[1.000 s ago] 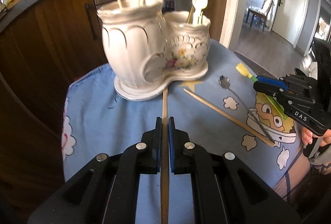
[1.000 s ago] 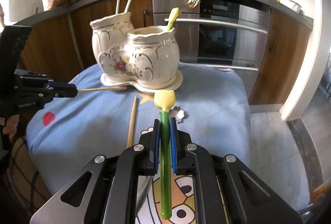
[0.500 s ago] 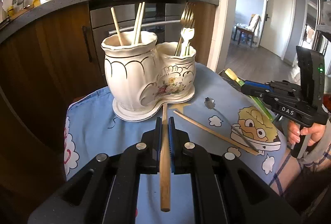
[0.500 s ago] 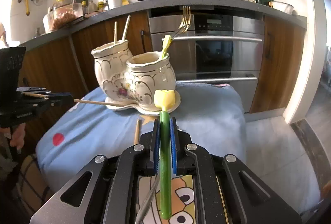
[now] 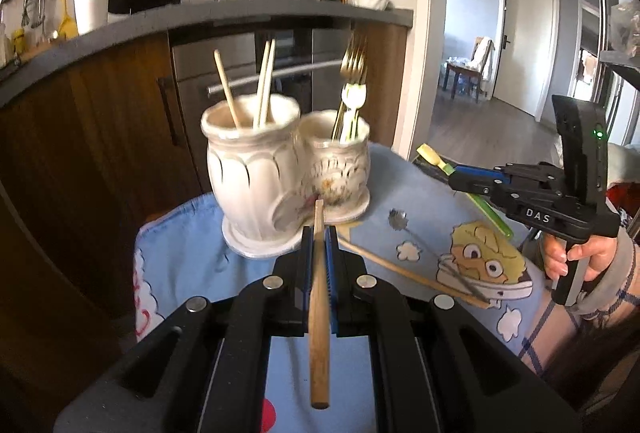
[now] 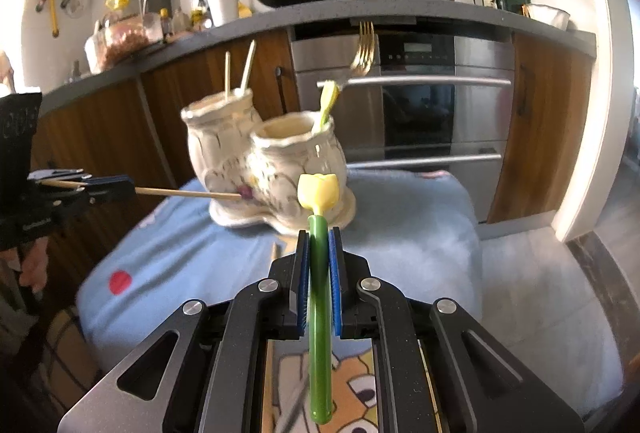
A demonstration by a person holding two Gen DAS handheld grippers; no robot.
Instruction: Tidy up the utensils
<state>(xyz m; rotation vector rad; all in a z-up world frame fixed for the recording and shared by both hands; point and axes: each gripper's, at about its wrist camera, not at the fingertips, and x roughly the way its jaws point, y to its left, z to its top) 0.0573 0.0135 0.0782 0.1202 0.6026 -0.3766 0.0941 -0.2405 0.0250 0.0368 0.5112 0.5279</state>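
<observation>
Wooden chopstick (image 5: 319,297) pinched in left claw (image 5: 319,233).

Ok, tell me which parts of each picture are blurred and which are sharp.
Left wrist view: the ceramic holder and its forks are smeared by motion, while the left gripper and its chopstick stay crisp. Right wrist view: the holder is again soft, but the right gripper and green utensil are sharp; both views bend straight lines, fisheye.

Green fork (image 6: 320,293) in right claw (image 6: 319,233)

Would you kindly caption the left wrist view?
Left tongs grip a chopstick before the ceramic holder.
</observation>
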